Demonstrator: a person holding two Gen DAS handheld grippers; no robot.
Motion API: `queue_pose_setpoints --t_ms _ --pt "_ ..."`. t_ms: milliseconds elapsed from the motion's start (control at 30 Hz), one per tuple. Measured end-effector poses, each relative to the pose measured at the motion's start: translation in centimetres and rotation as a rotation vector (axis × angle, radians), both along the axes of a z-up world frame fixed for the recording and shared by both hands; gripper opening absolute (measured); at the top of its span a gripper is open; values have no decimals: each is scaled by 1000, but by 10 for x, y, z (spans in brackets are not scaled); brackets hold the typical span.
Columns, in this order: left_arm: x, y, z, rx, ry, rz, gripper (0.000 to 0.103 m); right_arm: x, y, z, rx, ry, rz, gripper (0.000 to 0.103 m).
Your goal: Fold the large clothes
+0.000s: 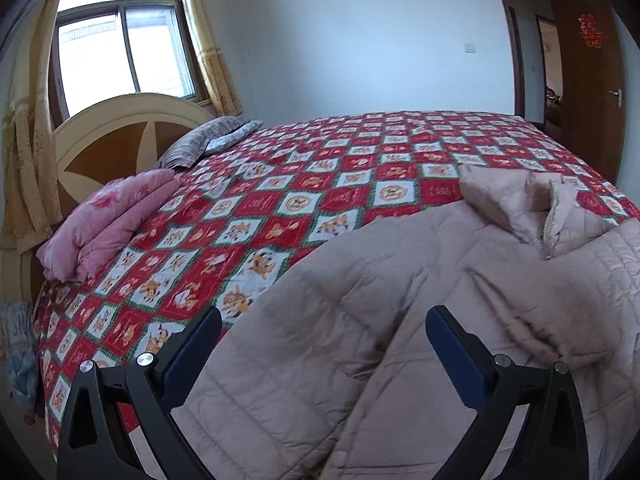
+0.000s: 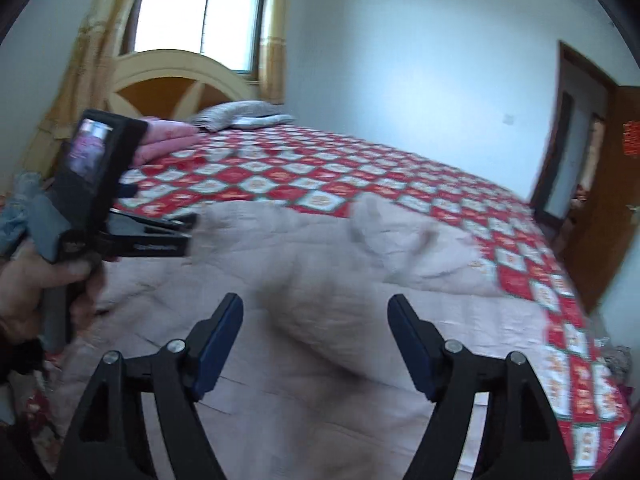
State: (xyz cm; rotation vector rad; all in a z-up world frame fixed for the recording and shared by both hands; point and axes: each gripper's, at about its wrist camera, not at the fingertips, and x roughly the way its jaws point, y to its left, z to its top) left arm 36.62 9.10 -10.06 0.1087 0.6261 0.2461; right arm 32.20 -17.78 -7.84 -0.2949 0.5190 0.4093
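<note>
Pale pink padded jacket (image 1: 360, 320) spread on bed, left tool (image 1: 324, 332) and right tool (image 2: 316, 320) both spread wide above it, gripping nothing

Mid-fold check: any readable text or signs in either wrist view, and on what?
Red paper-cut sign on the door: possibly "囍", not sharp.
Bed cover, red squares: lettering too small to read.
Cloth beside the bed: letters starting "S", rest unreadable.
White print on the left gripper: blurred.
Nothing else legible.
</note>
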Motion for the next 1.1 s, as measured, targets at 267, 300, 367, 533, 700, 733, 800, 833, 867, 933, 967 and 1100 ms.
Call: queue_pose_setpoints --t_ms 267,300,367,533,700,733,800,833,867,933,967,1100 --pt "30 -110 3 126 -82 -123 102 86 -141 -12 138 68 -494 77" --pt "36 -118 -5 164 -79 -118 102 97 -151 -19 154 85 -519 77" --pt "50 -125 -25 263 -61 -85 102 111 -158 -30 171 130 -516 75" --pt "74 -102 -74 290 63 -20 102 130 -147 -70 127 249 -451 70" --pt "77 -88 -89 236 91 -30 102 131 -146 -95 113 286 -431 70" --pt "78 -87 -92 225 99 -33 102 132 -146 -97 109 291 -430 70" --pt "83 -84 -97 190 121 -40 102 134 -143 -103 88 301 -429 70" --pt "85 -80 -99 164 133 -43 102 135 -142 -107 77 303 -428 71" --pt "87 -76 -101 136 142 -46 102 136 -140 -110 60 302 -428 72" --pt "89 -71 -104 81 156 -52 102 137 -135 -114 26 301 -433 72" --pt "91 -70 -105 66 162 -52 102 138 -133 -114 6 301 -435 73" --pt "91 -72 -106 68 160 -50 102 132 -131 -102 -21 287 -455 69"
